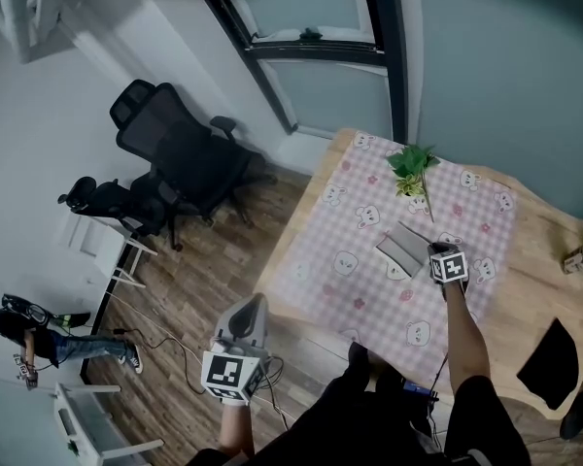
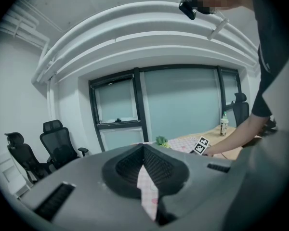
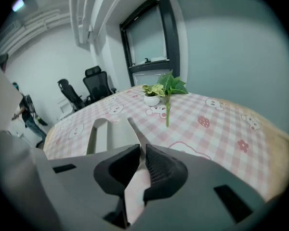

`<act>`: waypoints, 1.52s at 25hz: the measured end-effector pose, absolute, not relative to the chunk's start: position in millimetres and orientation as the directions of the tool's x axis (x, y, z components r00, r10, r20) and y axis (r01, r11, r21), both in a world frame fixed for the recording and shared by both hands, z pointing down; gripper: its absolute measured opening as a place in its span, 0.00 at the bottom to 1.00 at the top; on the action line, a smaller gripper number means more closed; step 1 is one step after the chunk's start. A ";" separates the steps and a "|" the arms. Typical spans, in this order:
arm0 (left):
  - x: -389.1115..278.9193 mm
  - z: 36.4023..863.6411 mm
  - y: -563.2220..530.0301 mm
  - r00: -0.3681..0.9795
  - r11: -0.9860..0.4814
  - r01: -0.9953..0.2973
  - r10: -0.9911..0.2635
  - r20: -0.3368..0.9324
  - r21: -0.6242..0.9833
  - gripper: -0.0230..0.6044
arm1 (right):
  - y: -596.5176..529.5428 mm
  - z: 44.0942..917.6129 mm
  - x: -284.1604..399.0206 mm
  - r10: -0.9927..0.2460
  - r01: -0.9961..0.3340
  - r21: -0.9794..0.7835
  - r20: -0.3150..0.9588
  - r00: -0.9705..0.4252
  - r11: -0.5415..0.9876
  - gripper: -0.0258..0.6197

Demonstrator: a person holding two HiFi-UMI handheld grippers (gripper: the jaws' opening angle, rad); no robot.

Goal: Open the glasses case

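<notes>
While the right gripper (image 3: 140, 149) pinches, jaws nearly together, the raised flap of the glasses case (image 1: 403, 249) on the checked cloth (image 1: 355, 212), opening appears under way. Next: fold the flap back without dragging the case. The left gripper (image 1: 254, 307), jaws together and empty, hangs off the table (image 1: 544, 241).

- The left gripper (image 1: 257, 306) hangs at the lower left-centre of the head view, pointing up-frame. The left hand (image 1: 235, 408) grips it just below its marker cube.
- In the left gripper view its jaws meet at the tips, with nothing between them.
- The right gripper (image 1: 435, 250) sits right of centre, tilted downward. The bare right forearm (image 1: 463, 333) stretches up-frame to it from a dark sleeve.
- In the right gripper view its jaws stand almost together, pinching the thin edge of the glasses case (image 3: 111, 134).
</notes>
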State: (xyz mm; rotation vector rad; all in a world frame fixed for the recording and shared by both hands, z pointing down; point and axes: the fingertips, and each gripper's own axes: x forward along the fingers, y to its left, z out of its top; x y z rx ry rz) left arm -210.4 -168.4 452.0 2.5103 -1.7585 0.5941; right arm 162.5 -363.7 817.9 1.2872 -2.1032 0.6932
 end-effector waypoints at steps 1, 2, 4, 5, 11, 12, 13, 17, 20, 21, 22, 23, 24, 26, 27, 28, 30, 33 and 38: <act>-209.6 450.8 -168.2 0.293 -0.363 -0.911 -0.902 0.316 -0.193 0.03 | -362.6 814.4 163.9 -0.614 -0.906 -0.189 0.680 -0.400 0.380 0.10; -208.9 450.2 -168.4 0.294 -0.364 -0.911 -0.903 0.313 -0.192 0.03 | -361.0 810.5 166.7 -0.622 -0.902 -0.243 0.658 -0.424 0.356 0.10; -207.6 448.5 -169.6 0.298 -0.364 -0.913 -0.904 0.307 -0.187 0.03 | -357.1 799.4 177.6 -0.653 -0.899 -0.307 0.618 -0.438 0.312 0.10; -207.0 447.3 -170.5 0.301 -0.364 -0.913 -0.905 0.301 -0.183 0.03 | -355.4 790.6 185.5 -0.677 -0.903 -0.311 0.599 -0.428 0.296 0.10; -198.4 440.2 -180.0 0.338 -0.387 -0.907 -0.905 0.257 -0.168 0.03 | -331.9 665.5 228.4 -0.847 -0.943 -0.149 0.414 -0.333 0.297 0.09; -196.8 439.3 -183.0 0.343 -0.390 -0.905 -0.905 0.250 -0.169 0.03 | -323.5 634.2 232.3 -0.876 -0.951 -0.107 0.369 -0.310 0.291 0.09; -194.9 438.2 -186.6 0.350 -0.395 -0.903 -0.905 0.241 -0.171 0.03 | -313.4 600.9 234.0 -0.902 -0.957 -0.069 0.321 -0.289 0.282 0.09; -189.1 427.6 -206.1 0.353 -0.387 -0.907 -0.913 0.203 -0.164 0.03 | -258.1 470.0 226.9 -0.967 -0.971 0.024 0.104 -0.233 0.237 0.09; -178.7 413.6 -216.8 0.373 -0.397 -0.904 -0.914 0.162 -0.160 0.03 | -215.3 406.6 220.8 -0.987 -0.985 0.064 -0.016 -0.158 0.157 0.09; -173.8 410.0 -219.8 0.384 -0.406 -0.900 -0.911 0.152 -0.161 0.03 | -205.0 397.4 219.3 -0.992 -0.988 0.094 -0.026 -0.124 0.121 0.09; -168.2 408.2 -222.8 0.396 -0.417 -0.895 -0.907 0.146 -0.161 0.03 | -197.2 392.8 217.4 -0.995 -0.987 0.130 -0.023 -0.097 0.094 0.09; -162.3 408.0 -225.6 0.408 -0.429 -0.889 -0.901 0.146 -0.161 0.03 | -191.5 390.7 215.1 -0.996 -0.985 0.154 -0.016 -0.085 0.081 0.09; -156.9 408.4 -227.6 0.418 -0.439 -0.883 -0.896 0.149 -0.163 0.03 | -187.0 389.2 212.9 -0.996 -0.984 0.156 -0.013 -0.085 0.082 0.09; -149.5 407.6 -229.3 0.433 -0.454 -0.875 -0.889 0.150 -0.166 0.03 | -180.5 387.2 209.3 -0.995 -0.987 0.131 -0.015 -0.098 0.095 0.08; -147.1 406.0 -229.7 0.438 -0.458 -0.873 -0.887 0.145 -0.166 0.03 | -178.5 386.4 208.2 -0.995 -0.987 0.122 -0.016 -0.103 0.101 0.08; -145.1 404.2 -230.1 0.441 -0.460 -0.872 -0.886 0.139 -0.164 0.03 | -177.2 385.6 207.5 -0.994 -0.987 0.118 -0.016 -0.108 0.105 0.08; -142.1 401.1 -230.9 0.446 -0.463 -0.871 -0.886 0.129 -0.163 0.03 | -176.6 385.6 208.0 -0.993 -0.988 0.111 -0.017 -0.114 0.111 0.08; -140.9 397.5 -231.8 0.447 -0.462 -0.871 -0.887 0.119 -0.166 0.03 | -177.4 387.3 209.2 -0.993 -0.989 0.096 -0.019 -0.114 0.112 0.08; -143.9 394.4 -229.6 0.442 -0.456 -0.874 -0.890 0.112 -0.170 0.03 | -177.0 385.8 201.2 -0.990 -0.986 0.098 -0.026 -0.142 0.138 0.07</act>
